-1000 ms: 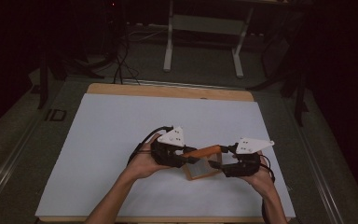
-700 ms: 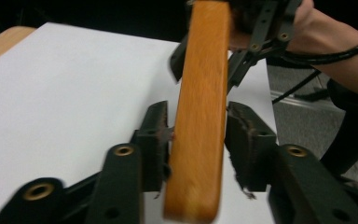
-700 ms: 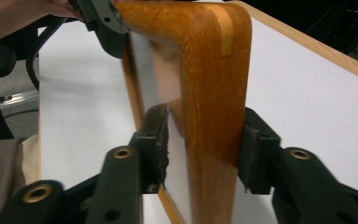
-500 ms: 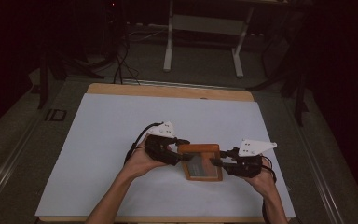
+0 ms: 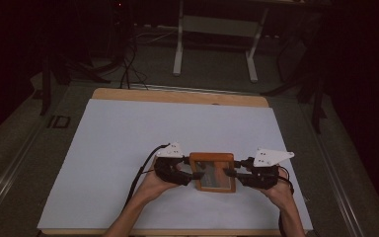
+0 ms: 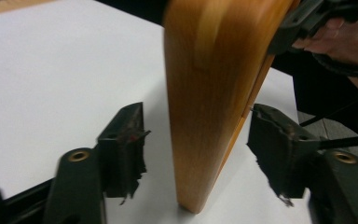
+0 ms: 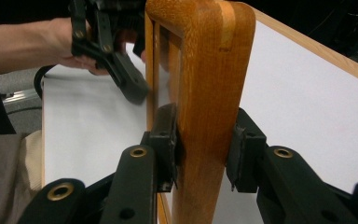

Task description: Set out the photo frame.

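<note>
While the right gripper [image 7: 203,147] clamps the wooden frame [image 5: 212,171] above the white mat [image 5: 118,138], the left gripper [image 6: 198,144], jaws apart astride its opposite edge, should close squarely and evenly.

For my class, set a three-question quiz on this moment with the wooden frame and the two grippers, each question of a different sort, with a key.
1. True or false: the right gripper has both jaws pressed on the wooden frame.
2. Multiple choice: the left gripper stands with its jaws
A. clamped on the frame's edge
B. spread to either side of the frame's edge, with gaps
C. lying flat on the white sheet, far from the frame
3. Fill in: in the high view the frame sits over the ____ sheet that covers the table.

Key
1. True: the right gripper view shows both pads against the wood.
2. B
3. white
</note>
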`<state>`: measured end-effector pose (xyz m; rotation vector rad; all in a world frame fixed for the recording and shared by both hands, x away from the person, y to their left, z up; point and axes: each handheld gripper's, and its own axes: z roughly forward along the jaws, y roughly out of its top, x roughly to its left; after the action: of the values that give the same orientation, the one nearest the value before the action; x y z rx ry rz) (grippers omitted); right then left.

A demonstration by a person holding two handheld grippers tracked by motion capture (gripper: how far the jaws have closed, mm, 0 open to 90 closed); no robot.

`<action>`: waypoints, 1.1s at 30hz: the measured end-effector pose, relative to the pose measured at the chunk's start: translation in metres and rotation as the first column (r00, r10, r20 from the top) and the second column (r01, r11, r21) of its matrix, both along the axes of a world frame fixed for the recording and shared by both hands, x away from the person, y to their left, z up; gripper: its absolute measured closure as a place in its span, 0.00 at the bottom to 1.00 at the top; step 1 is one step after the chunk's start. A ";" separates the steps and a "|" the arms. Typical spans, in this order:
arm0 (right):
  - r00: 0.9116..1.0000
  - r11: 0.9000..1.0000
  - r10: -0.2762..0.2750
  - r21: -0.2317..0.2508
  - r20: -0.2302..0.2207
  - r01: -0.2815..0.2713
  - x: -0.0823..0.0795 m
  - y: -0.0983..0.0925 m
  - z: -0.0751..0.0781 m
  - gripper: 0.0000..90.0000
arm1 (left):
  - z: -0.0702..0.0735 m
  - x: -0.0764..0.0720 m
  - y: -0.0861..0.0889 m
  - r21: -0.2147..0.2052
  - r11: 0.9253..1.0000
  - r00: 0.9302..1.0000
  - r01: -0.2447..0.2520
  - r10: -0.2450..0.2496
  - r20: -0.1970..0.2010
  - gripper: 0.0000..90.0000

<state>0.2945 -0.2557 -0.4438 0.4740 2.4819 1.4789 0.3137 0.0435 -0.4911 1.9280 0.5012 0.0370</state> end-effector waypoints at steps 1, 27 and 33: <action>1.000 1.000 -0.002 0.000 -0.002 0.002 0.000 0.000 0.000 0.75 | -0.001 -0.001 -0.002 0.009 1.000 1.000 -0.008 0.008 0.008 0.46; 0.999 0.999 -0.027 0.020 -0.037 0.027 0.005 -0.004 -0.004 0.72 | 0.013 -0.006 -0.001 0.075 0.997 0.999 -0.026 0.023 0.033 0.69; 0.999 0.999 -0.032 0.029 -0.033 0.033 0.009 0.006 0.001 0.71 | 0.022 -0.005 0.009 0.080 0.996 0.998 -0.050 0.047 0.037 0.68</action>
<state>0.3031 -0.2495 -0.4429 0.5453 2.4684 1.5091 0.3089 0.0525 -0.4693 1.9905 0.5300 0.1243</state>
